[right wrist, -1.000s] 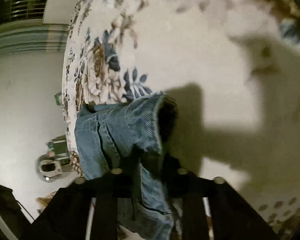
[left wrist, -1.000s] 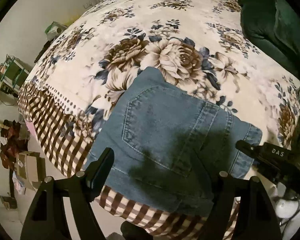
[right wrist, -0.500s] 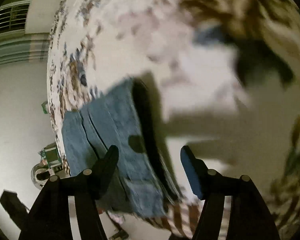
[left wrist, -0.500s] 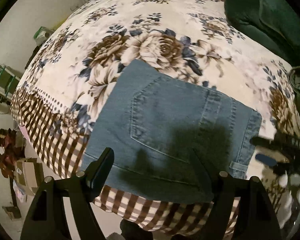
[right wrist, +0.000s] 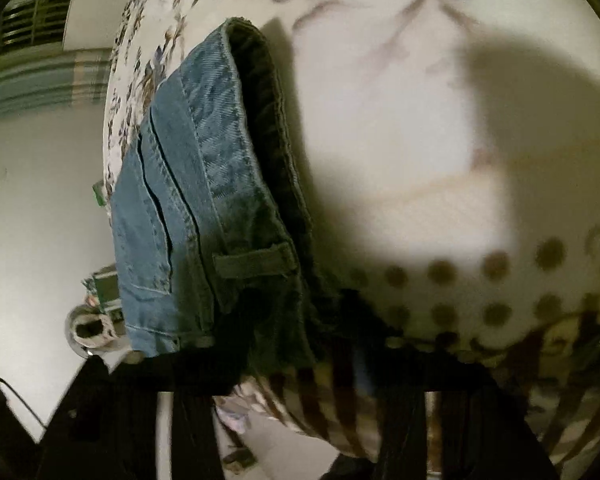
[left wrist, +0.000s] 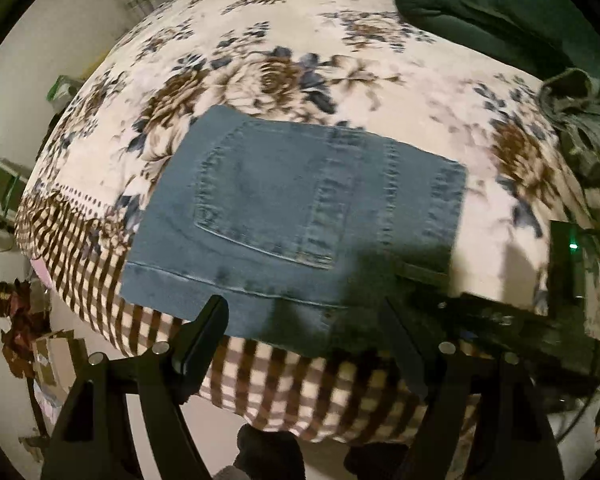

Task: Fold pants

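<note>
The blue denim pants (left wrist: 296, 216) lie folded into a flat rectangle near the front edge of the floral bedspread (left wrist: 268, 60), back pocket up. My left gripper (left wrist: 304, 344) is open and empty, hovering just in front of the pants' near edge. My right gripper shows in the left wrist view (left wrist: 480, 312) as a dark shape at the pants' right corner. In the right wrist view the pants (right wrist: 204, 208) fill the left side, waistband edge and belt loop close by. The right gripper (right wrist: 296, 364) is dark and blurred at the bottom; its fingers are wide apart, holding nothing.
A dark green cushion (left wrist: 500, 4) lies at the bed's far right. A grey crumpled garment (left wrist: 580, 120) sits at the right edge. The bedspread's brown checked border (left wrist: 260, 376) hangs over the front. Boxes and clutter (left wrist: 28, 344) stand on the floor at left.
My right gripper let go of the pants' waistband corner, opened and pulled back low at the bed's edge. The pants now lie flat. My left gripper stayed open and rose slightly.
</note>
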`<action>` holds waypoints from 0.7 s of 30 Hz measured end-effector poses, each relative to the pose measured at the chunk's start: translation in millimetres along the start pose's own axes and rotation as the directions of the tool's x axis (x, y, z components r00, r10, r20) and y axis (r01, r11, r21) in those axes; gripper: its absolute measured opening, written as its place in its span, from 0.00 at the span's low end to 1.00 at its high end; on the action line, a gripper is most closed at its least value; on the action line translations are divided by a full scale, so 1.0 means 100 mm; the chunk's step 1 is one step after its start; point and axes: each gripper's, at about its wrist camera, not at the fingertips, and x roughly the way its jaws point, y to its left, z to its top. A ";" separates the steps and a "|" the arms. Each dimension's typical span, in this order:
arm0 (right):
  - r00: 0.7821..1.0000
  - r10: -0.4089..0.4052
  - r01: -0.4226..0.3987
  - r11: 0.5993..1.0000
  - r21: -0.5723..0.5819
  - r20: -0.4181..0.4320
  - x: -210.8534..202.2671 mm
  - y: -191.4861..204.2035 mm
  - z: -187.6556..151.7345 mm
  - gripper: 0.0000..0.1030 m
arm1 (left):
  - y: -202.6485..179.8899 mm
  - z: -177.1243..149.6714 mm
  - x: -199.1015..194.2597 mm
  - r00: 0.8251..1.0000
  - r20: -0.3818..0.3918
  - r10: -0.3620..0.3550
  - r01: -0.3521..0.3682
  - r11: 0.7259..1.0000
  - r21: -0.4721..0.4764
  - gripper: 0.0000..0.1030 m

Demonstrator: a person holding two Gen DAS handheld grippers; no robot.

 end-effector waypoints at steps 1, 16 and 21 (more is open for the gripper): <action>1.000 0.006 -0.006 1.000 -0.004 0.002 -0.01 -0.02 -0.02 0.26 | -0.03 -0.01 -0.02 1.000 0.001 -0.006 0.006 1.000 0.009 0.74; 0.999 -0.044 0.042 0.997 -0.062 -0.032 -0.24 0.08 0.01 0.41 | 0.19 0.02 -0.04 0.999 0.009 -0.050 0.050 0.998 0.037 0.74; 0.994 -0.036 0.039 0.999 -0.022 0.108 -0.50 0.22 0.25 0.65 | 0.83 0.58 0.31 0.998 0.007 -0.067 0.067 0.997 -0.025 0.74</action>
